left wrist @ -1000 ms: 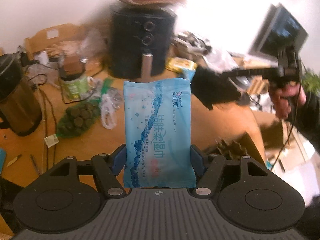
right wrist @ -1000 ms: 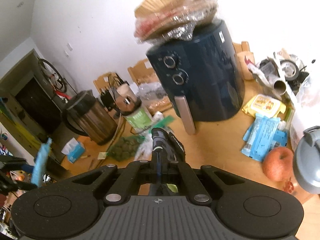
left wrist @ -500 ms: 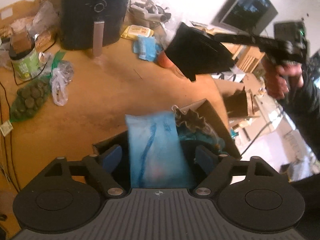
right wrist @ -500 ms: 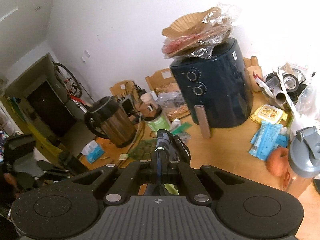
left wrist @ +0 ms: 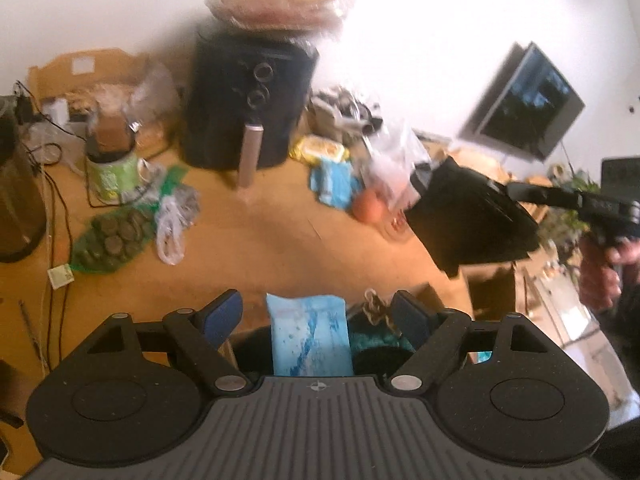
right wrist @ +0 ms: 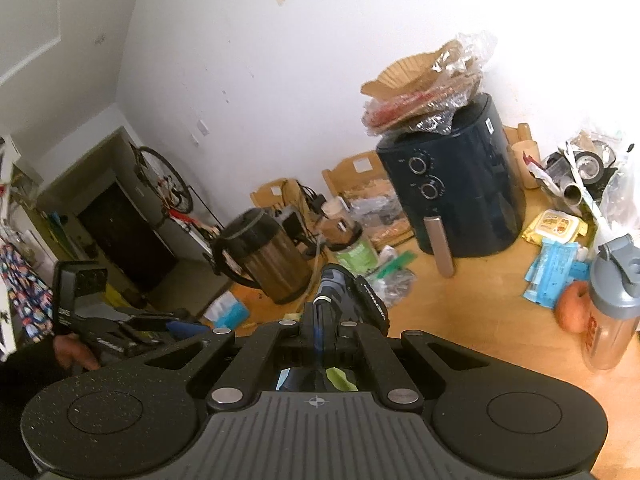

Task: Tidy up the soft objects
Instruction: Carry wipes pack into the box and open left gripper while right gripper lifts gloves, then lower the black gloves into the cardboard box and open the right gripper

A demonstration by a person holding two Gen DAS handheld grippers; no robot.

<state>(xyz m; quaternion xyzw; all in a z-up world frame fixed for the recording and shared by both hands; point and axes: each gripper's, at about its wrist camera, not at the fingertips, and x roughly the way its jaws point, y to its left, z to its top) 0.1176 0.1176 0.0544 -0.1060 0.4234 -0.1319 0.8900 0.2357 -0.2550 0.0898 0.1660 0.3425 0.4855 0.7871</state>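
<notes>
**Mia:** Where is the blue wipes pack point(left wrist: 310, 332)?

**Ben:** It stands in the dark box point(left wrist: 248, 346) below the left gripper point(left wrist: 318, 314). The jaws are wide apart and do not touch the pack.

**Mia:** And the right gripper point(right wrist: 320, 308)?

**Ben:** It is pinched tight on a black pouch point(left wrist: 468, 220), up in the air over the wooden table point(left wrist: 272, 240).

**Mia:** What could go wrong?

**Ben:** I think the pack could tip over, because it stands on its end and it is soft. The pouch could also slip, since only a thin edge is pinched. If it swings low, it might bump the apple point(left wrist: 370, 206) or the bottle point(right wrist: 610, 312).
</notes>
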